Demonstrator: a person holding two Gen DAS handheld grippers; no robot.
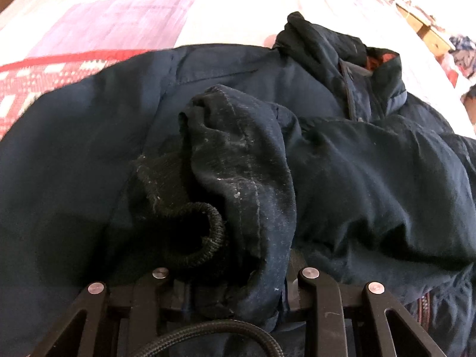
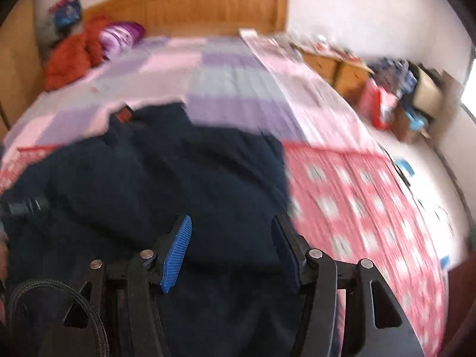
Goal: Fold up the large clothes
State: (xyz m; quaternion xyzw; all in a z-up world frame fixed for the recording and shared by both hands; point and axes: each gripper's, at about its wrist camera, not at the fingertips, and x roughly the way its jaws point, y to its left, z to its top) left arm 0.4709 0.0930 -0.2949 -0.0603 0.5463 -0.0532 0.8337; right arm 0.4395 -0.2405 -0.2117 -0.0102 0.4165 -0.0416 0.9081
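A large dark navy jacket [image 1: 372, 178] lies spread on the bed, collar and zipper [image 1: 351, 92] toward the far right. My left gripper [image 1: 235, 294] is shut on the jacket's sleeve cuff [image 1: 238, 178], which bunches up over its hidden fingers, with the ribbed inner cuff [image 1: 205, 238] showing. In the right wrist view the jacket [image 2: 178, 172] fills the lower left. My right gripper [image 2: 232, 253] is open and empty just above the jacket, its blue pads [image 2: 177, 253] wide apart.
The bed has a pink, purple and red patterned quilt [image 2: 357, 208]. A wooden headboard [image 2: 193, 6] stands at the far end, with red clothing [image 2: 74, 53] and a striped pillow [image 2: 119, 35] beside it. Wooden drawers and clutter [image 2: 395, 89] stand right of the bed.
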